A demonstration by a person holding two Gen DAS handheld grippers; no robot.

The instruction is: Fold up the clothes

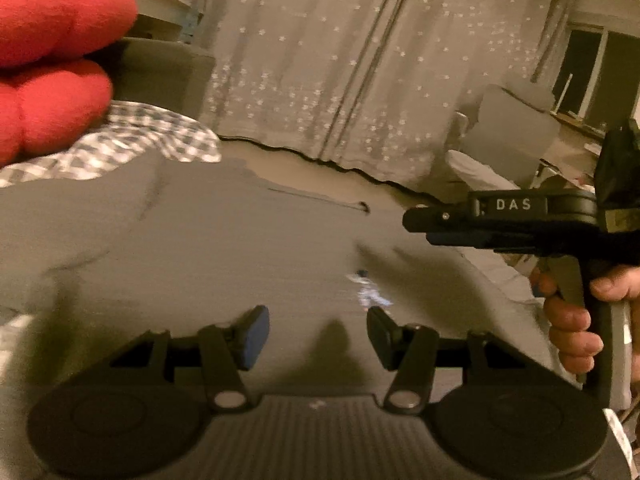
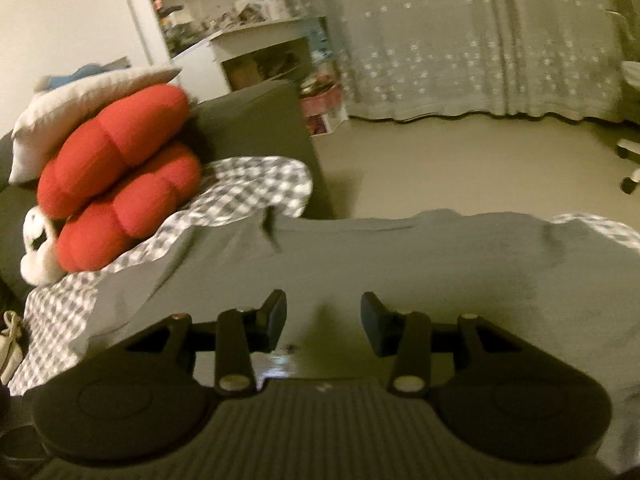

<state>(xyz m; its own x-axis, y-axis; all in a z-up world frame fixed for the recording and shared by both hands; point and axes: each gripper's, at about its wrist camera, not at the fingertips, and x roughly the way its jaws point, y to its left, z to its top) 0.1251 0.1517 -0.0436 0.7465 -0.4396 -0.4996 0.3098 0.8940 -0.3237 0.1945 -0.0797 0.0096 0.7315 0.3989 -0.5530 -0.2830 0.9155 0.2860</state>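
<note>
**Left wrist view: both sets of fingers empty over the grey garment**

Left wrist view shows your left gripper with its fingers partly apart and nothing between them, hovering over the grey garment, which lies spread on the checked cover of a sofa or bed. At 3 o'clock your right hand holds the right gripper, whose fingers also stand partly apart and empty.

The picture is blurred, so slow down before you close on anything. Likely the next step is to take an edge: pick the garment's far edge at 12 o'clock, pinch only one layer with each gripper, and keep both at the same height so the fold lands straight. Steer clear of the red cushions at 10 o'clock.

No basket or box for clothes shows; shelves at 11 o'clock hold clutter too blurred to name.
</note>
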